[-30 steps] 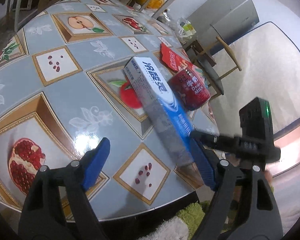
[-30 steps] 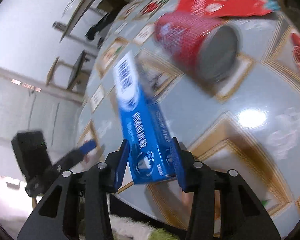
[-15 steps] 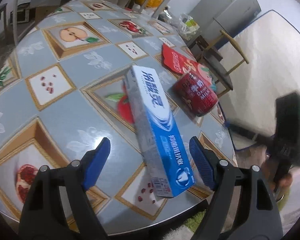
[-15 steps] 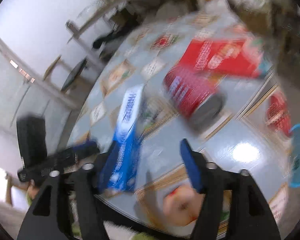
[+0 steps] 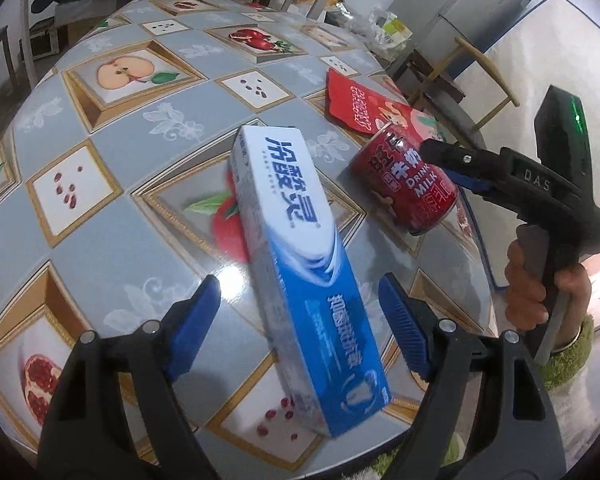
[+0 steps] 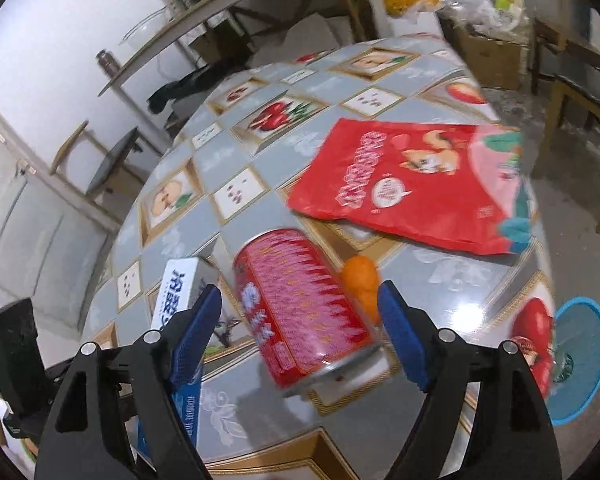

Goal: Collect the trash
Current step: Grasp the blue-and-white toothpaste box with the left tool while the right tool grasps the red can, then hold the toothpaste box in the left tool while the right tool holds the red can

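Observation:
A blue and white toothpaste box [image 5: 304, 264] lies on the table, its near end between the open jaws of my left gripper [image 5: 300, 320], not touched. It also shows in the right wrist view [image 6: 176, 296]. A red drink can [image 6: 300, 312] lies on its side between the open jaws of my right gripper [image 6: 300, 332]; the can [image 5: 404, 184] shows in the left wrist view too, with the right gripper [image 5: 452, 168] at it. A red snack bag [image 6: 412, 184] lies flat beyond the can. A small orange thing [image 6: 360, 280] sits behind the can.
The round table [image 5: 100, 200] has a grey fruit-pattern cloth. A blue basket [image 6: 580, 360] stands on the floor right of the table. Chairs [image 5: 472, 80], shelves and boxes with rubbish stand beyond it. A green rug [image 5: 568, 356] lies near the table edge.
My right gripper has let go of the toothpaste box, opened and moved right, over to the red can. The box now lies on the table between my left gripper's open jaws.

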Motion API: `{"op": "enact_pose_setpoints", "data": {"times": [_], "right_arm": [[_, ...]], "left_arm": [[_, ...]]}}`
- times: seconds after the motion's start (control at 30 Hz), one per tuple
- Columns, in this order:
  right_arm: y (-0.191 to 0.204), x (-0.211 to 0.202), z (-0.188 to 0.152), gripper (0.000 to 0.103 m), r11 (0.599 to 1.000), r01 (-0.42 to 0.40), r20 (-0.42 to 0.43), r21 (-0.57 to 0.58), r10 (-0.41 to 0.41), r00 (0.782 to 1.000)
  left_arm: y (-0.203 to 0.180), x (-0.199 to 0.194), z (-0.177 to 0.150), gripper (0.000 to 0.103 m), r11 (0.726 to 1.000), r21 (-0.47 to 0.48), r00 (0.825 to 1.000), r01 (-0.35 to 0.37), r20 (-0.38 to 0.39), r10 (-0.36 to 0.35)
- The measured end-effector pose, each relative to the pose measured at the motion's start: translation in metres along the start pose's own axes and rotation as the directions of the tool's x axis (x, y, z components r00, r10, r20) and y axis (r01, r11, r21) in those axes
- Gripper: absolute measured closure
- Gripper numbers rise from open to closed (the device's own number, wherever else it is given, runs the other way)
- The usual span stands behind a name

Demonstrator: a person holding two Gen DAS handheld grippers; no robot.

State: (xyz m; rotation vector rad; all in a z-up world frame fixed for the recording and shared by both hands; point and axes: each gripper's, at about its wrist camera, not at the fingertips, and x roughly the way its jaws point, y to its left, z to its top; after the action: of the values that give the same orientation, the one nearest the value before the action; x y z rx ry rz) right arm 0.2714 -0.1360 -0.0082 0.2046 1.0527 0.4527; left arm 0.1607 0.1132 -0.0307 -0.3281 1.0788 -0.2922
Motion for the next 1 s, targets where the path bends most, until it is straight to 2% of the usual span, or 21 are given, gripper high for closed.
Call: {"op": "enact_pose_setpoints", "data": {"times": [0.07, 0.1, 0.13, 0.43, 0.63, 0.77, 1.0], "right_arm": [[0.005, 0.006, -0.005, 0.027, 0.999, 0.030, -0.015, -0.017, -0.031, 0.999], [0.007, 0.006, -0.008, 0.035, 0.998, 0.054, -0.014, -0.029, -0.055, 0.998], [0.009, 0.006, -0.011, 0.038, 0.997, 0.072, -0.016, -0.040, -0.072, 0.997], [0.001, -0.024, -0.056, 0.041, 0.998, 0.051, -0.028, 0.036, -0.050, 0.998], [-0.007, -0.044, -0.084, 0.042, 0.995, 0.032, -0.043, 0.091, -0.028, 0.999], [-0.006, -0.048, -0.092, 0.041, 0.995, 0.026, -0.067, 0.096, -0.020, 0.998], [0.000, -0.046, -0.093, 0.041, 0.996, 0.023, -0.088, 0.082, -0.016, 0.996]], "left_arm": [[-0.003, 0.005, 0.002, 0.027, 1.000, 0.001, 1.000, -0.001, -0.010, 0.001], [-0.004, 0.008, 0.002, 0.027, 1.000, 0.004, 1.000, -0.005, -0.016, 0.005], [-0.006, 0.010, 0.002, 0.027, 1.000, 0.008, 1.000, -0.011, -0.022, 0.011], [-0.013, 0.018, 0.002, 0.027, 0.997, 0.045, 0.998, -0.065, -0.020, 0.066], [-0.010, 0.023, 0.002, 0.038, 0.996, 0.042, 0.997, -0.074, -0.027, 0.075], [-0.010, 0.023, 0.002, 0.044, 0.997, 0.036, 0.998, -0.063, -0.024, 0.064], [-0.009, 0.019, -0.001, 0.047, 0.998, 0.035, 0.998, -0.053, -0.022, 0.053]]}}
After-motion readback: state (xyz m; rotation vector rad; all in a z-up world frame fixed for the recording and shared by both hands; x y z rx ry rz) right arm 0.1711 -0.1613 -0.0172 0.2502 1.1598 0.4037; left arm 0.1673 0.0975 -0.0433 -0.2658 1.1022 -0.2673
